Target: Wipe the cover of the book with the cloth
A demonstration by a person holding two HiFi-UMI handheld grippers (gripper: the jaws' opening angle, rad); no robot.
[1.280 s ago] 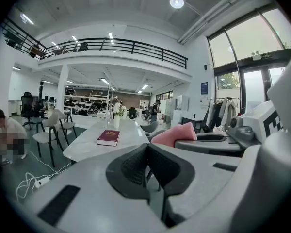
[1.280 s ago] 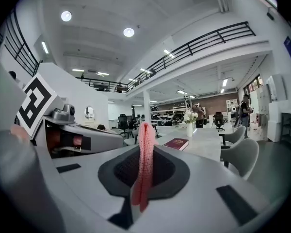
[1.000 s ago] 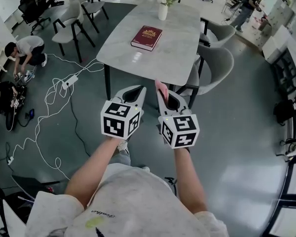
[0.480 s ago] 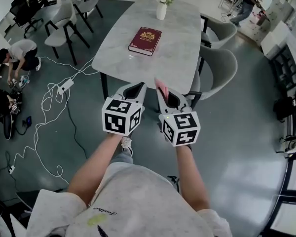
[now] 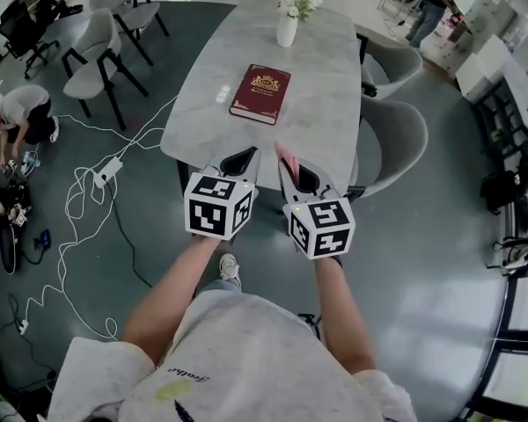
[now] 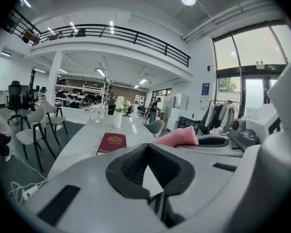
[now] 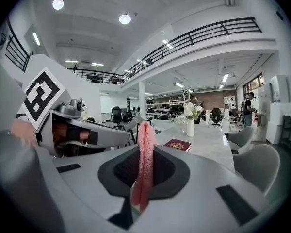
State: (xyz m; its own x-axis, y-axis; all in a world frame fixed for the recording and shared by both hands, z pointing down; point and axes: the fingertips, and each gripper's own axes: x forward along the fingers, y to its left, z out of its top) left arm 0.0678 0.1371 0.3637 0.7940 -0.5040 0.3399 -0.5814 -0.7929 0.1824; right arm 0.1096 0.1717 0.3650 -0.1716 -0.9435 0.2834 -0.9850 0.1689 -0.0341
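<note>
**Inspector:** State of the right gripper (image 7: 145, 148)?

**Assistant:** Jaws clamped on the pink cloth (image 7: 146, 132). Its own view shows the fold standing upright between them. The head view shows only a pink tip.

**Inspector:** Left gripper (image 6: 146, 149)?

**Assistant:** Jaws together at the tips, nothing between them. Only its own view confirms this.

**Inspector:** The book (image 5: 260, 93)?

**Assistant:** Closed and flat on the tabletop (image 5: 321, 104), well ahead of both grippers, touching neither. A vase (image 5: 287, 30) of white flowers stands beyond it.
</note>
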